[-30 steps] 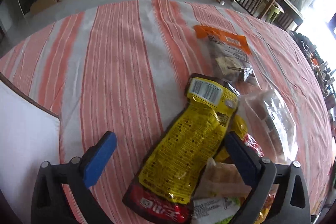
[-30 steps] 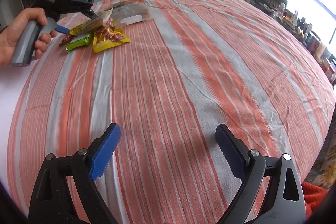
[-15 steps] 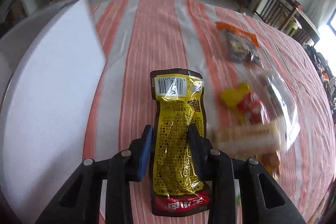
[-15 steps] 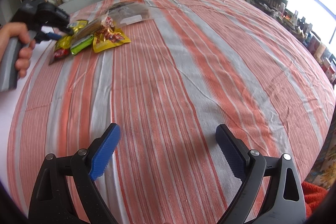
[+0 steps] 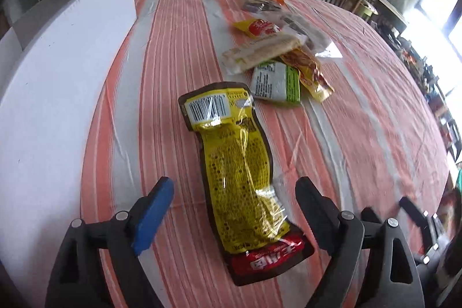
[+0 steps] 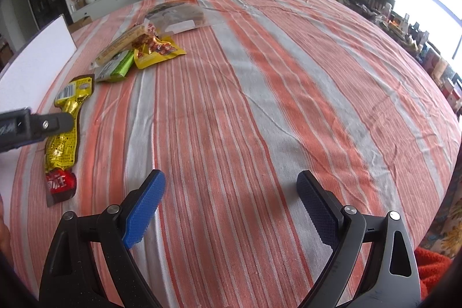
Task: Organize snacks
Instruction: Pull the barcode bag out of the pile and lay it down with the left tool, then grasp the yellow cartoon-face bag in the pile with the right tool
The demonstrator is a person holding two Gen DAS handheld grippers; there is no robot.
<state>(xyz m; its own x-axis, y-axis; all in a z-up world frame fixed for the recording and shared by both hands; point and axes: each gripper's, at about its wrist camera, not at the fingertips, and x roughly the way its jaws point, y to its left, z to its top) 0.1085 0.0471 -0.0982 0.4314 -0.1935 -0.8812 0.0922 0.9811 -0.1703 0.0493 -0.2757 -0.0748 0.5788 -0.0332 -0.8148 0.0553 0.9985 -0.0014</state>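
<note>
Left gripper (image 5: 234, 207) stood with jaws wide apart, holding nothing, blue pads either side of yellow snack pouch (image 5: 239, 169). Pouch lay flat on striped tablecloth (image 5: 361, 134), barcode end away from gripper, red end nearest, free of both pads. Beyond pouch, small heap: green-white packet (image 5: 277, 82), beige wafer pack (image 5: 262, 49), yellow-red sachet (image 5: 257, 26), clear bag (image 5: 303, 28). White board (image 5: 57, 77) at left. Right gripper (image 6: 231, 205) also spread apart, empty, above bare cloth, well apart from snacks.
</note>
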